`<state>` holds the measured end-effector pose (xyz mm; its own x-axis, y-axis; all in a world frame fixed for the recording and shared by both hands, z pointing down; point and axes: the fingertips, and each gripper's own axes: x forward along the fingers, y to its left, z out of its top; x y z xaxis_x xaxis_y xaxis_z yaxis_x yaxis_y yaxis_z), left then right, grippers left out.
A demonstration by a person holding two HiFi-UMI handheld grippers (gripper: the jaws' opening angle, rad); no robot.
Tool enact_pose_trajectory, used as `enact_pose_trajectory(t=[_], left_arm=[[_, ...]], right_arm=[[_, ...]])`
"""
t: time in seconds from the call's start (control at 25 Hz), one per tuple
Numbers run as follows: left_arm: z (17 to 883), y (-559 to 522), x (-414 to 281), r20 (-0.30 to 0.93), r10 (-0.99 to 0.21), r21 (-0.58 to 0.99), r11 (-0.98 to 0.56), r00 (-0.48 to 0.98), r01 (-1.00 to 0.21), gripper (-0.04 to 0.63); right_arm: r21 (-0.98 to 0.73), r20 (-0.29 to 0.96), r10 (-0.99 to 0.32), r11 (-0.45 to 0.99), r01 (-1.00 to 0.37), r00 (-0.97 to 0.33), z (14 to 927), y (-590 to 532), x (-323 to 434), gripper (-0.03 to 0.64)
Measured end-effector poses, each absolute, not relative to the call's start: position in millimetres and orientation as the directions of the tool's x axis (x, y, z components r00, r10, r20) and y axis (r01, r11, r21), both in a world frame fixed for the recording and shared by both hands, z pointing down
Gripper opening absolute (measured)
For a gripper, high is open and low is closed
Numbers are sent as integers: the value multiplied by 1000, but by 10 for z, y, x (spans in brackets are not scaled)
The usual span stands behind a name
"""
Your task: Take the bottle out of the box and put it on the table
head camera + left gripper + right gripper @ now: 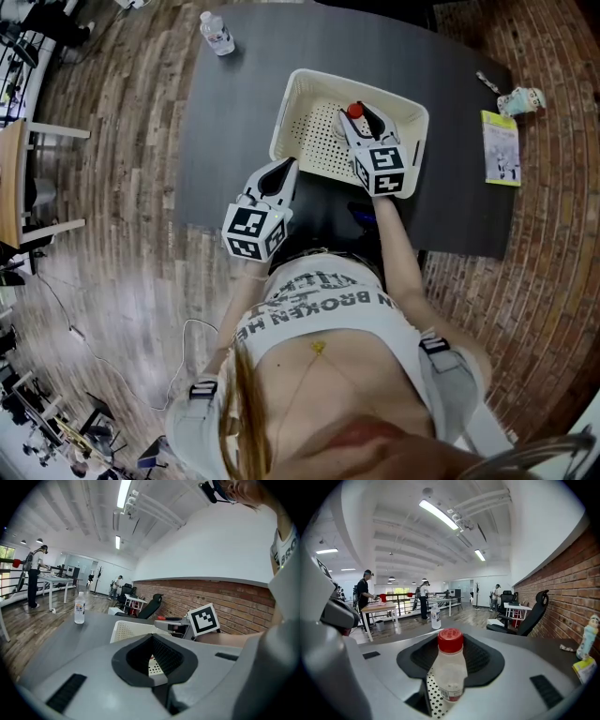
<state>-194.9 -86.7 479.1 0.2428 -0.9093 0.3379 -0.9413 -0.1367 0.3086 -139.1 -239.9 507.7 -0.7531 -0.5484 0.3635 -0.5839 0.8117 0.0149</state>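
Note:
A small clear bottle with a red cap (pixel 354 111) stands upright inside the white perforated box (pixel 302 86) on the dark table (pixel 234 131). My right gripper (pixel 357 124) reaches into the box, and in the right gripper view the bottle (pixel 450 667) stands between the open jaws with a gap on its left side. My left gripper (pixel 279 174) hovers over the table's near edge, left of the box, open and empty. In the left gripper view the box (pixel 125 631) and the right gripper (pixel 174 626) lie ahead.
A second, larger water bottle (pixel 217 34) stands at the table's far left corner. A yellow-green booklet (pixel 501 148) and a small figure (pixel 521 99) lie on the brick floor at right. An office chair (pixel 534 613) stands beyond the table, and people work at distant desks.

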Motion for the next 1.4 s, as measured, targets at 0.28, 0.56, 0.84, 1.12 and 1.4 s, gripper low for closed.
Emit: enact_pose_trajectory(t=[0.28, 0.56, 0.84, 1.12, 1.4], left_arm=[[4750, -868, -1903, 323, -906, 309, -172, 273, -935, 5], [4754, -947, -1808, 315, -896, 309, -216, 314, -926, 5], [4777, -1015, -1633, 300, -886, 319, -257, 354, -912, 5], [4796, -1037, -1451, 302, -871, 314, -293, 388, -903, 5], [4810, -1015, -1352, 312, -864, 308, -301, 395, -903, 5]], right_arm=[[12, 325, -529, 831, -556, -784, 4672, -2319, -1387, 158], [-8, 280, -511, 845, -534, -813, 4202, -2216, -1311, 158], [19, 272, -511, 850, -527, -815, 3856, -2138, -1177, 158], [19, 269, -514, 849, -529, -815, 3689, -2117, -1046, 158], [7, 262, -507, 852, -524, -821, 3630, -2104, -993, 158]])
